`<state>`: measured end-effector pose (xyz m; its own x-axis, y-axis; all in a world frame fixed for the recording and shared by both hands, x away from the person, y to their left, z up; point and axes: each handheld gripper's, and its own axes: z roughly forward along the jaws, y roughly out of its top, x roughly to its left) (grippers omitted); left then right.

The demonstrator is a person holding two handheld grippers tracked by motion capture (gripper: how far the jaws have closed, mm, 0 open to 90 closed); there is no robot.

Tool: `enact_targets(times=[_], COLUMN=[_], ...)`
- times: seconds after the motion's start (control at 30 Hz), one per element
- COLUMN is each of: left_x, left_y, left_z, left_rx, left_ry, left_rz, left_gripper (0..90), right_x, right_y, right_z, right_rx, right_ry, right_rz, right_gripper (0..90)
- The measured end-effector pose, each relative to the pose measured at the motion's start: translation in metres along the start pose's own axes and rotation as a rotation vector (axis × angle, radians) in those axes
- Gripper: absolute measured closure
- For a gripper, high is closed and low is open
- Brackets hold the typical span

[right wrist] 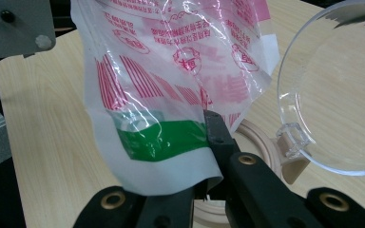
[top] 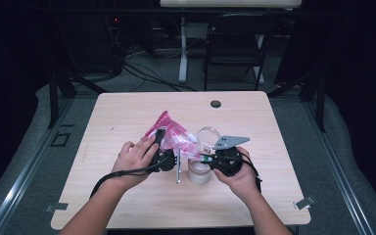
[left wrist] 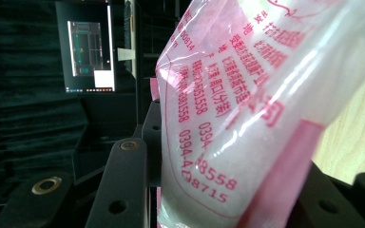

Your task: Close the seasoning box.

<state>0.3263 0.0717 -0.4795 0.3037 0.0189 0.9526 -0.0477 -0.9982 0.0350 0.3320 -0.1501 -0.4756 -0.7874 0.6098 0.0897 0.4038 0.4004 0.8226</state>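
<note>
A pink-and-white plastic bag [top: 169, 131] with red print hangs between both grippers over the middle of the table [top: 122, 117]. My left gripper [top: 162, 141] is shut on the bag's full body [left wrist: 228, 118], which bulges between its black jaws with white contents. My right gripper [top: 201, 155] is shut on the bag's lower corner [right wrist: 171, 71], by a green stripe, its jaws [right wrist: 209, 142] pressed together. Just under the bag stands a small jar [top: 199, 173] with a pale rim [right wrist: 255, 137]. Its clear round lid [top: 208, 133] [right wrist: 332, 95] is swung up on a hinge.
A dark round grommet [top: 216, 104] sits near the table's far edge. Beyond the table stand a black folding chair [top: 235, 44] and a white desk leg [top: 182, 54], with cables on the floor. A lit monitor [left wrist: 89, 50] glows in the dark background.
</note>
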Motion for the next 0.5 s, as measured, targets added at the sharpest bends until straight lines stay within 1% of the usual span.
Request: enact_targets(times=[0.13, 0.33, 0.4, 0.43, 0.5], left_x=[-0.0006, -0.0024, -0.0030, -0.0030, -0.0037], left_y=[-0.0010, -0.0018, -0.0020, -0.0024, -0.0033], left_z=[-0.0003, 0.0002, -0.0009, -0.0010, -0.0015], left_rx=[0.003, -0.002, 0.004, -0.001, 0.002], left_ry=[-0.005, -0.019, -0.029, -0.022, -0.026], left_rz=[-0.019, -0.061, -0.068, -0.062, -0.069], left_gripper=[65.7, 66.0, 66.0, 66.0, 66.2], right_x=[0.0004, 0.0003, 0.0000, -0.0001, 0.0003], right_y=[0.0006, 0.0017, 0.0016, 0.0016, 0.0017], right_z=[-0.0009, -0.0029, -0.0034, -0.0036, -0.0033], right_rx=[-0.008, -0.020, -0.028, -0.029, -0.031], right_ry=[0.005, 0.006, 0.009, 0.009, 0.009], right_rz=[0.006, 0.005, 0.014, 0.014, 0.014], right_gripper=[90.0, 90.0, 90.0, 90.0, 90.0])
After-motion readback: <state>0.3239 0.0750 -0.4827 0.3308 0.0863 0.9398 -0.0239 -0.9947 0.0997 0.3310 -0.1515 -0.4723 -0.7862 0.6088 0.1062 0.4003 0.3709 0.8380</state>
